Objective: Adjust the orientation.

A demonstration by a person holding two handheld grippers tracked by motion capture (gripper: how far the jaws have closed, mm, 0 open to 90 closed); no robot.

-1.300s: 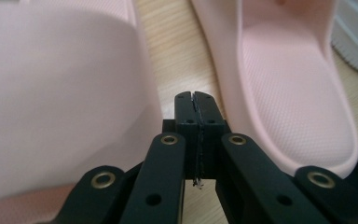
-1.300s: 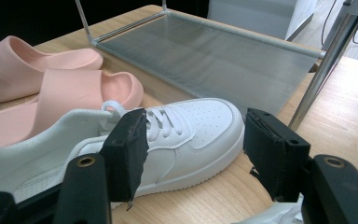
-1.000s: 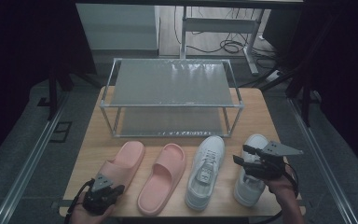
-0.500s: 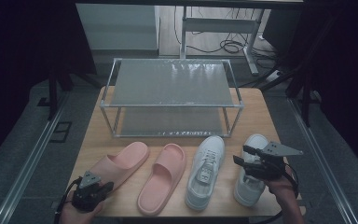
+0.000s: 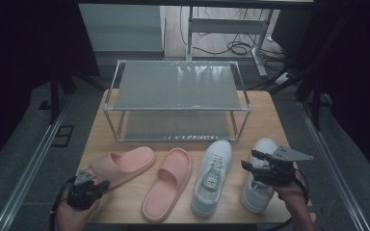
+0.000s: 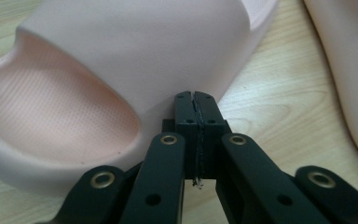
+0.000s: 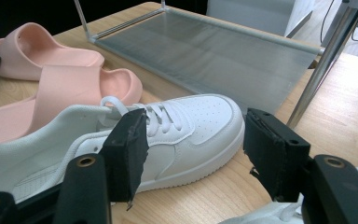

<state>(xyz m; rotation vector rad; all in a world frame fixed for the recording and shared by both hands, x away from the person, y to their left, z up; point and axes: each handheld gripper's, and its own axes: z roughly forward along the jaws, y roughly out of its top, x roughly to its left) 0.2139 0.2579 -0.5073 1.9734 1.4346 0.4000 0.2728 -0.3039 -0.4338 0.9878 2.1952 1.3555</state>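
The left gripper sits at the near left corner of the pale wooden worktop, its jaws pressed together with nothing between them; in the left gripper view the tips rest right at the heel side wall of the left-hand soft pink foam slide sandal, whether touching it I cannot tell. That sandal lies slanted, toe toward the middle of the worktop, heel close to the near left edge. The second pink foam slide sandal lies just beside it, its heel at the front edge, a narrow strip of bare wood between the two.

The right gripper hangs above the right-hand white lace-up sneaker, jaws standing wide apart and holding nothing. The other white lace-up sneaker lies between that one and the pink pair, its toe pointing at the two-tier metal shoe rack with grey mesh shelves.

The rack stands across the far half of the worktop, its front legs close to the sneaker toes. Both shelves are bare. Open wood remains at the right edge beside the rack leg and along the left edge beyond the slanted sandal.
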